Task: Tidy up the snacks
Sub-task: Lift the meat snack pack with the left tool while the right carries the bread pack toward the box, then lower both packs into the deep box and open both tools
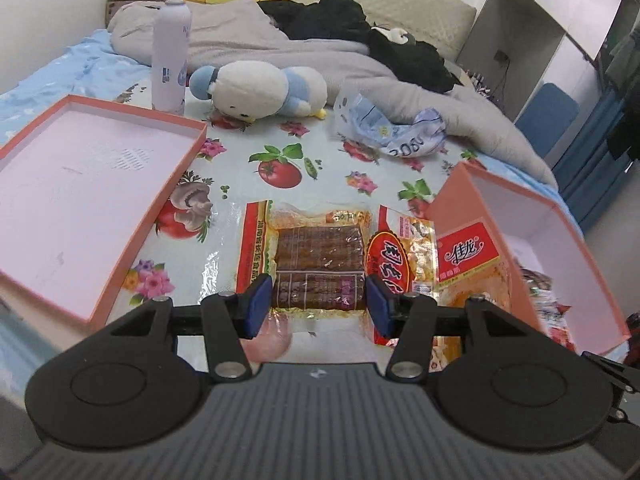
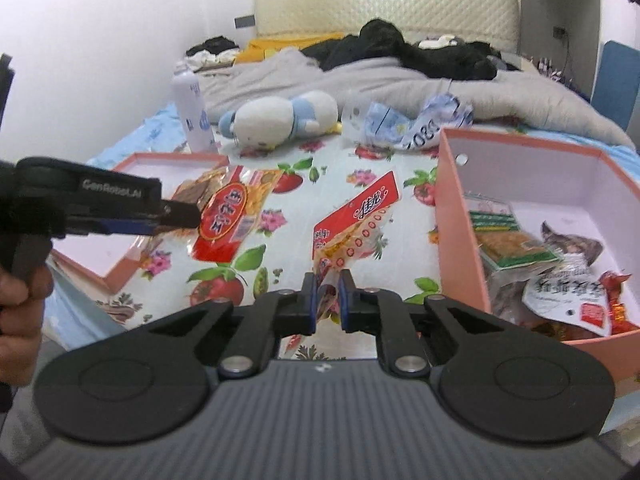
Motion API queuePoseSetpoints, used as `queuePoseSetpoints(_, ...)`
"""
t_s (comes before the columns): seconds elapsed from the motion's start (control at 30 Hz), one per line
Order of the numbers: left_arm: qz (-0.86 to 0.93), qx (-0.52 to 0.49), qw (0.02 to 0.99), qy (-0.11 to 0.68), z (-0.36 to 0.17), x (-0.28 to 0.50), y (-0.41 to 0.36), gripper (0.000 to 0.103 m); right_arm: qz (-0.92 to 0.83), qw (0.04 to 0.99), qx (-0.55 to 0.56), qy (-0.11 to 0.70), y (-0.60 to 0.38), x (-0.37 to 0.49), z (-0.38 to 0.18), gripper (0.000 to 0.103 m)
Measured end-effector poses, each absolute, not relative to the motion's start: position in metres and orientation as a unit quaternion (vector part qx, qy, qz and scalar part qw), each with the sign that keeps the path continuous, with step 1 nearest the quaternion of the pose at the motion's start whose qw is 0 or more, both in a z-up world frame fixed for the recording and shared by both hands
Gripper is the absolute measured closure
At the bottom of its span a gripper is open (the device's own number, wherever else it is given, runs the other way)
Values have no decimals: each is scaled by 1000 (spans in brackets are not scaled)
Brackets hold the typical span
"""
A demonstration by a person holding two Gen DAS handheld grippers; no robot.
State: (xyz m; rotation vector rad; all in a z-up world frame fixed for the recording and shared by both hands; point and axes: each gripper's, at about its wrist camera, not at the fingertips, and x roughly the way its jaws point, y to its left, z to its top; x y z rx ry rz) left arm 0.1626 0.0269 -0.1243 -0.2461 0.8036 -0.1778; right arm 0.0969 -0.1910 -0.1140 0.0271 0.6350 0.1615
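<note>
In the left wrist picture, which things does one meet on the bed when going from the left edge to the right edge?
Pink box lid → white spray bottle → plush toy → brown snack pack → crumpled plastic bag → pink box.

The bed is covered near its foot by a glossy fruit-and-flower print sheet (image 1: 280,140), with a light blue sheet (image 1: 80,56) showing along the left edge and a rumpled grey duvet (image 1: 256,40) heaped toward the headboard, black clothing (image 1: 332,16) lying on top of it. On the printed sheet, an open pink box lid (image 1: 188,152) lies at the left edge and a deeper pink box (image 2: 452,200) at the right edge. Farther up the bed stand a white spray bottle (image 1: 170,52), a blue-and-white plush penguin (image 1: 260,88) on its side, and a crumpled plastic bag (image 1: 392,128).
</note>
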Motion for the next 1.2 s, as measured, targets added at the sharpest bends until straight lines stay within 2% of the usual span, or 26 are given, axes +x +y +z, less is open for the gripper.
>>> queuePoseSetpoints(0.37,-91,-107,923,358,-63,95,16,46,47,960,27,275,-213,38,-59,90)
queuePoseSetpoints(0.63,-112,-113,920,358,-45,61,0,46,25,964,37,261,-231,10,-40,90)
queuePoseSetpoints(1.2,-217,-87,900,368,-25,90,-104,46,-73,959,74,264,-306,-3,-30,90)
